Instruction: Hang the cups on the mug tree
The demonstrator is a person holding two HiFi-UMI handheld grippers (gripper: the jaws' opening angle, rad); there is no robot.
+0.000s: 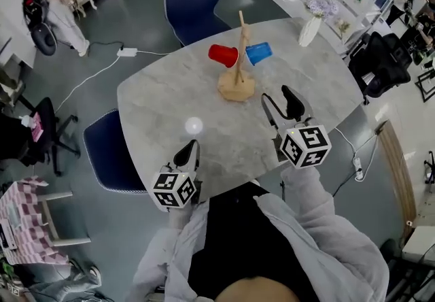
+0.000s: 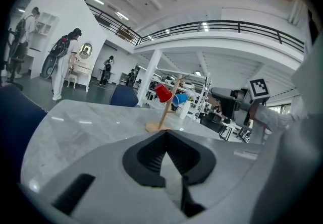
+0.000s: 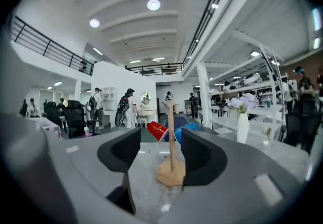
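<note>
A wooden mug tree stands on the grey marble table. A red cup hangs on its left peg and a blue cup on its right peg. My right gripper hovers just right of the tree's base, open, with nothing between its fingers. Its own view looks through the gap at the mug tree, red cup and blue cup. My left gripper is near the table's front edge, shut and empty. In the left gripper view the mug tree is far ahead.
A white vase with flowers stands at the table's far right. Blue chairs sit behind the table and at its left. A white cable and adapter lie on the floor. People stand far off in the room.
</note>
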